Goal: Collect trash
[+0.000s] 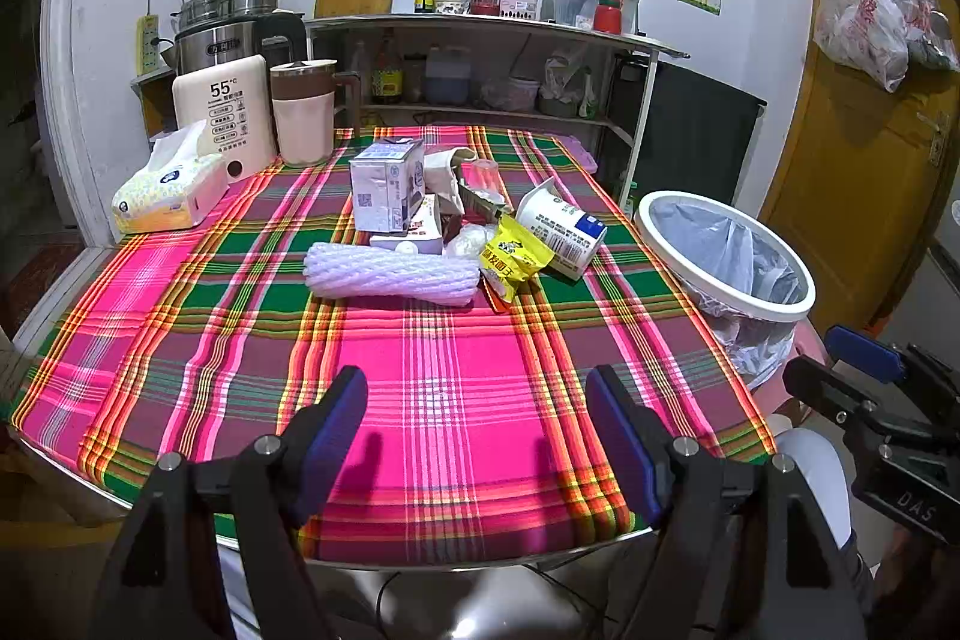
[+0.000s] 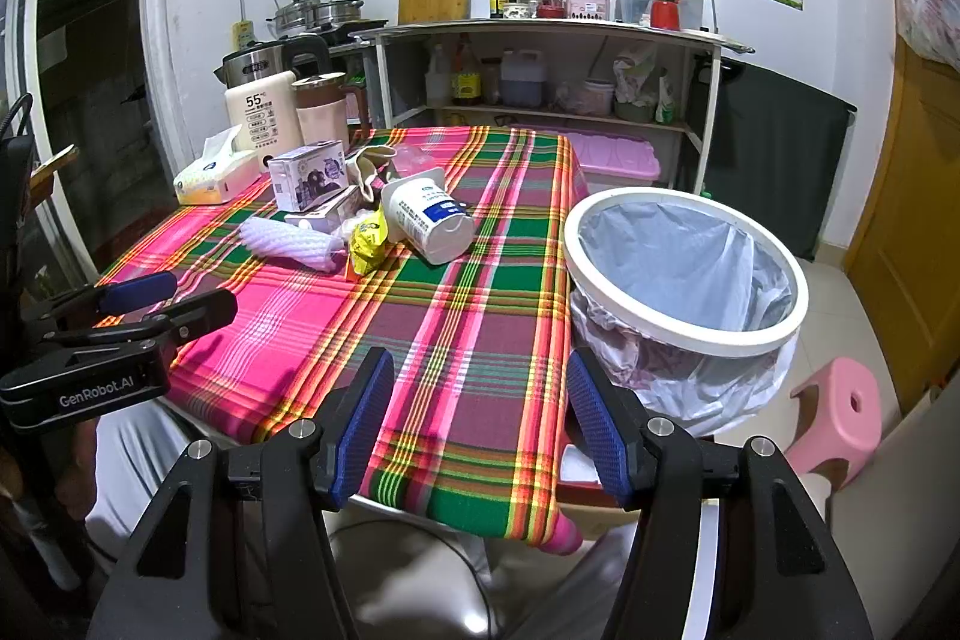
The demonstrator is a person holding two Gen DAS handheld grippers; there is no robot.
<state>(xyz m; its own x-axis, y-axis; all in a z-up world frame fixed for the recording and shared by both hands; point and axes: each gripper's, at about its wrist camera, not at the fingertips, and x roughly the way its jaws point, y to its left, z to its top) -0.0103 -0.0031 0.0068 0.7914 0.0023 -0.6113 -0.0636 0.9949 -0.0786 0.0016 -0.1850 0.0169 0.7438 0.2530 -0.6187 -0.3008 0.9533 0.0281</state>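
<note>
A heap of trash lies mid-table on the plaid cloth (image 1: 438, 400): a white foam net sleeve (image 1: 393, 274), a yellow snack wrapper (image 1: 515, 259), a tipped white paper cup (image 1: 561, 226), a milk carton (image 1: 387, 187) and small boxes. The heap also shows in the right wrist view, with the cup (image 2: 429, 217) and the sleeve (image 2: 291, 241). A white-rimmed bin with a plastic liner (image 1: 726, 256) (image 2: 684, 268) stands at the table's right edge. My left gripper (image 1: 477, 436) is open and empty above the near table edge. My right gripper (image 2: 480, 424) is open and empty, near the table's front right corner beside the bin.
A tissue pack (image 1: 171, 196), a white appliance marked 55 (image 1: 225, 112) and a jug (image 1: 303, 112) stand at the table's back left. A shelf with bottles (image 1: 480, 58) is behind. A pink stool (image 2: 840, 412) stands right of the bin. A wooden door (image 1: 864, 130) is at the right.
</note>
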